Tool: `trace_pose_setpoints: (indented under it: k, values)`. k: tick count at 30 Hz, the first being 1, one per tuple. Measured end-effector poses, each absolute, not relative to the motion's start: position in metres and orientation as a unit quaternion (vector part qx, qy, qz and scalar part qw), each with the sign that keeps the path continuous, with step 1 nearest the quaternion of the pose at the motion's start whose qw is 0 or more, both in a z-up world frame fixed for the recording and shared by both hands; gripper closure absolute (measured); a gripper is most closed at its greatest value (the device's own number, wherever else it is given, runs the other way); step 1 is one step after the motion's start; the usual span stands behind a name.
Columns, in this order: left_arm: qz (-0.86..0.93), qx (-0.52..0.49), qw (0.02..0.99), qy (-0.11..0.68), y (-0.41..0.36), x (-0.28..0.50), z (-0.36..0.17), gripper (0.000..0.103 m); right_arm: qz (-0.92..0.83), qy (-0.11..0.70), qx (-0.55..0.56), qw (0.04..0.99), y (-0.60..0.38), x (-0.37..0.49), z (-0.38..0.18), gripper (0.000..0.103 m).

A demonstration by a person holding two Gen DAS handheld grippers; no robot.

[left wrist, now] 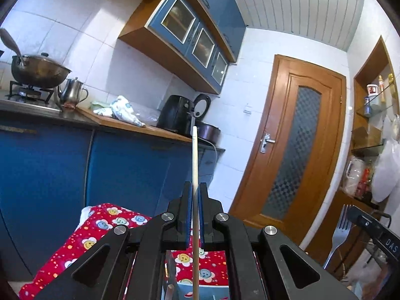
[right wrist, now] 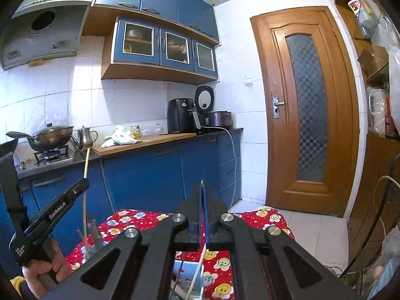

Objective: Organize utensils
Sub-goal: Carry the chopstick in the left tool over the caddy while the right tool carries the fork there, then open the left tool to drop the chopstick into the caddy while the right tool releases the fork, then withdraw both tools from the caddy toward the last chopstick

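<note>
My left gripper point(left wrist: 195, 187) is shut on a pale wooden chopstick point(left wrist: 194, 155) that stands upright between its blue pads, with its lower end running down under the jaws. The right wrist view shows this left gripper point(right wrist: 83, 183) at the left, held by a hand point(right wrist: 42, 270), with the chopstick point(right wrist: 86, 162) rising above it. My right gripper point(right wrist: 203, 187) is shut on a metal fork point(right wrist: 202, 182), seen edge-on. The left wrist view shows that fork point(left wrist: 341, 227) tines-up at the right, in the right gripper point(left wrist: 352, 213). Both grippers hover over a red smiley-print cloth point(left wrist: 100, 225).
A blue-and-white holder point(right wrist: 191, 272) sits under the right gripper, and several utensil handles point(right wrist: 93, 231) stand up at the left. Beyond is a blue counter with a wok point(right wrist: 52, 136), kettle point(right wrist: 86, 133), cutting board point(right wrist: 145, 141) and air fryer point(right wrist: 181, 115). A wooden door point(right wrist: 307, 105) and shelves are on the right.
</note>
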State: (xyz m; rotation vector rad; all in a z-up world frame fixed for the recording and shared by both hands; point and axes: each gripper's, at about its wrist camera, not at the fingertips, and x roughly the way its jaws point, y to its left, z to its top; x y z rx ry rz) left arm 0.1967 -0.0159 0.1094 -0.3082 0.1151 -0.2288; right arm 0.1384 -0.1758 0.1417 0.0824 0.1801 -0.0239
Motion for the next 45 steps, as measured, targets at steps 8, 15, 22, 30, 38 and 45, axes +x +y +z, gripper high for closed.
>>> trace_pose_setpoints:
  k: [8,15,22,30,38,45]
  values:
    - [-0.099,-0.129,0.985,0.055,-0.029,0.201,0.081,0.099,-0.012,0.106,0.021,0.994,-0.172,0.159,0.117,0.100]
    - [-0.098,-0.111,0.988,0.051,-0.035,0.194,0.077,0.099,0.027,0.129,0.023,0.991,-0.166,0.162,0.102,0.099]
    - [-0.107,-0.107,0.987,0.060,-0.035,0.185,0.084,0.078,0.041,0.122,0.054,0.990,-0.168,0.150,0.105,0.087]
    - [-0.117,-0.108,0.984,0.075,-0.024,0.165,0.093,0.076,0.048,0.120,0.081,0.988,-0.172,0.133,0.113,0.084]
    - [-0.135,-0.099,0.980,0.107,-0.012,0.132,0.103,0.073,0.052,0.129,0.095,0.986,-0.169,0.111,0.121,0.080]
    - [-0.145,-0.086,0.975,0.145,-0.002,0.105,0.106,0.073,0.061,0.151,0.111,0.980,-0.162,0.090,0.119,0.077]
